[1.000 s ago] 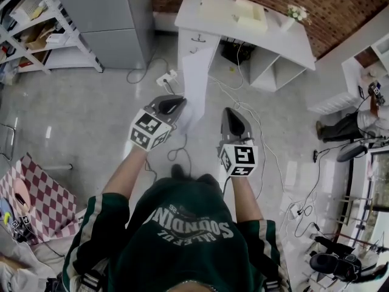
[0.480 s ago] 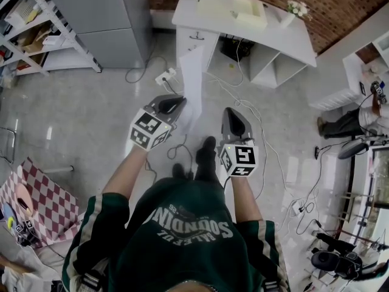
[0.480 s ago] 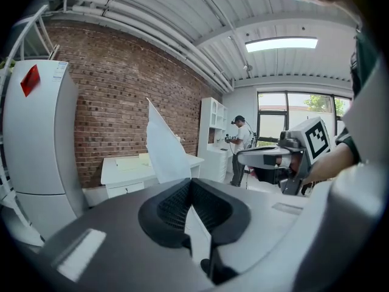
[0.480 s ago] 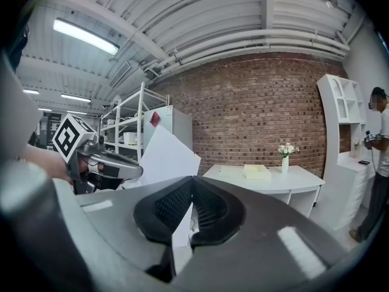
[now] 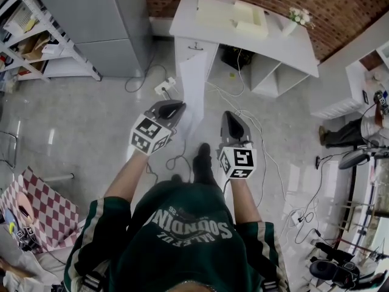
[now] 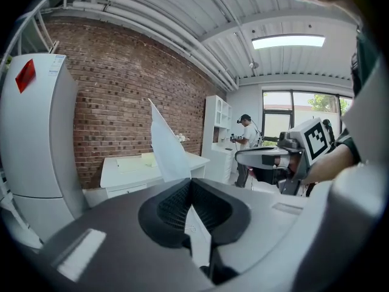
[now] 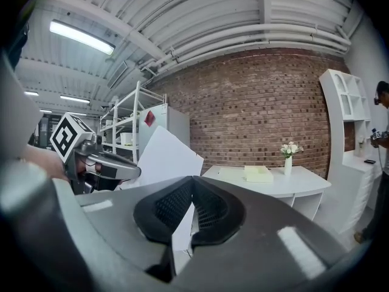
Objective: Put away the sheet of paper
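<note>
Far left there's the open shelving (image 5: 36, 38) full of odds and ends, and next to it the fridge (image 5: 103, 23) against the brick wall. Down in the bottom left corner sits a red-and-white checkered cloth (image 5: 39, 202). The left gripper (image 5: 179, 107) is held out in front of the person, over the floor, and its jaws are pinched tight on the bottom edge of the sheet of paper (image 5: 193, 81). In the left gripper view you can see the sheet running right through between the pads and sticking up past them. So the paper is up in the air, not resting on anything, and in the head view it reaches toward the left end of the white desk (image 5: 285, 41). Just to the right of it, not touching, is the right gripper (image 5: 230, 115), level with the left one. Its jaws are closed together too, with nothing in them as far as I can tell. On the desk there's a little vase of flowers (image 5: 298, 14) near the right end. Loose cables (image 5: 258, 135) trail across the floor, and over at the far right another person (image 5: 355, 129) stands by a white counter.
</note>
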